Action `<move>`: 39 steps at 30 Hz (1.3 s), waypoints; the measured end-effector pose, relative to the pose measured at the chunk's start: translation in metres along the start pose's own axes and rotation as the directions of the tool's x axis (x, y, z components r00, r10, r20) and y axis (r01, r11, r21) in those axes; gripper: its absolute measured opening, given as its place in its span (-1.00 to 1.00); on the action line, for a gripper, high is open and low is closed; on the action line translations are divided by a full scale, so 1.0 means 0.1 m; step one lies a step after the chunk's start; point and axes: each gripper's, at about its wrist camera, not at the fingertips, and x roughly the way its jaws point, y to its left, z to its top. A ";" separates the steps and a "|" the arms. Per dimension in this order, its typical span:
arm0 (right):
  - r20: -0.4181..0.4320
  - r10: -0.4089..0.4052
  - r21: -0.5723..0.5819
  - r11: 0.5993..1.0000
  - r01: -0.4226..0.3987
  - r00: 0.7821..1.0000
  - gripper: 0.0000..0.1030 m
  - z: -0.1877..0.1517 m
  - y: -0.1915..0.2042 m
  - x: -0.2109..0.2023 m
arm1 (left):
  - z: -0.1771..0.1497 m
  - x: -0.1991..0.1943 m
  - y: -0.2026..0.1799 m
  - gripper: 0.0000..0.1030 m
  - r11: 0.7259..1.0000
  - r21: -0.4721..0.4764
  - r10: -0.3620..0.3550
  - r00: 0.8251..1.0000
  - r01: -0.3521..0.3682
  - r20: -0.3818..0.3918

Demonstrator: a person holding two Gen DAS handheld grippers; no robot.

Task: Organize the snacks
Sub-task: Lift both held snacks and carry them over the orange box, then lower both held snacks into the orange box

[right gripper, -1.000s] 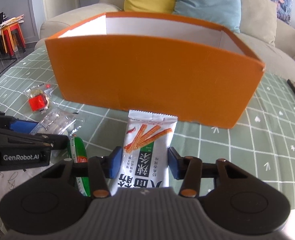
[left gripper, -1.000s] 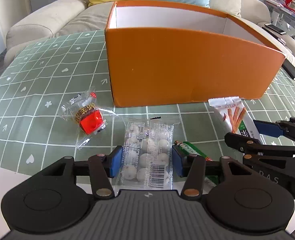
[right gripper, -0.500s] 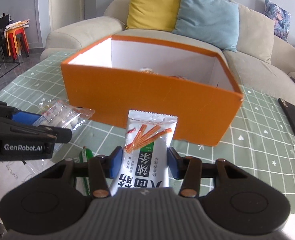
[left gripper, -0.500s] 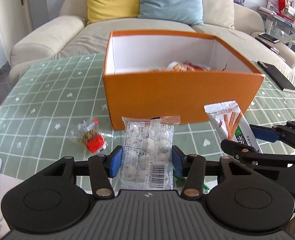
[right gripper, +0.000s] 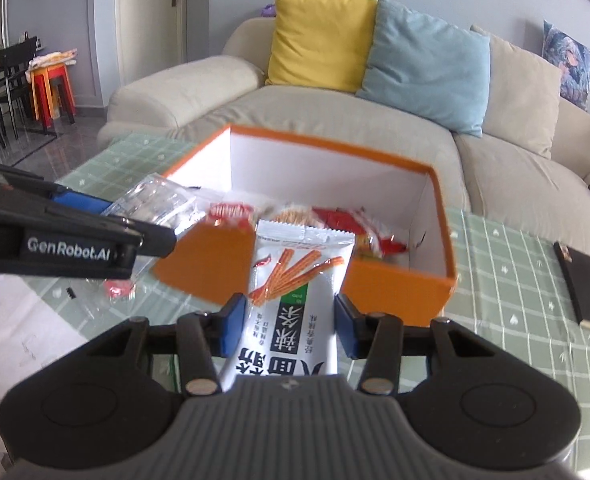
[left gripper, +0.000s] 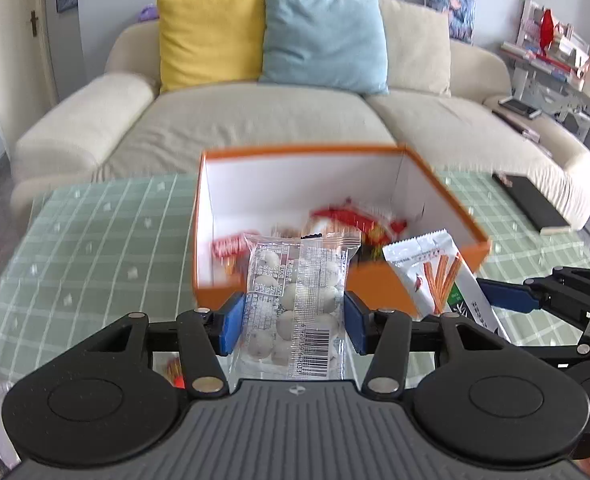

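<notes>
My left gripper (left gripper: 293, 322) is shut on a clear packet of white round sweets (left gripper: 295, 300), held in the air in front of the orange box (left gripper: 379, 292). My right gripper (right gripper: 287, 328) is shut on a white packet printed with orange sticks (right gripper: 295, 300), lifted just before the same orange box (right gripper: 395, 292). Inside the box lie several red and orange snack packets (left gripper: 355, 220). From the left wrist view the stick packet (left gripper: 439, 276) shows at the right, gripped by the right gripper (left gripper: 507, 300). The left gripper (right gripper: 79, 232) with its clear packet (right gripper: 155, 200) enters the right wrist view from the left.
The box stands on a table with a green checked cloth (left gripper: 95, 240). A small red-wrapped snack (right gripper: 117, 290) lies on the cloth below the left gripper. A black notebook (right gripper: 583, 288) lies at the table's right edge. A beige sofa (left gripper: 255, 120) with cushions stands behind.
Both grippers have risen with their packets off the table. The box's inside and the snacks in it have come into sight, and the loose snacks on the cloth have dropped toward the bottom edge.
</notes>
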 end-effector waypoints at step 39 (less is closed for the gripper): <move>-0.191 -0.127 -0.272 0.960 0.072 0.973 -0.12 0.95 -0.61 1.57 | 0.68 1.48 -0.07 0.14 0.995 0.097 0.025 0.984 -0.007 -0.178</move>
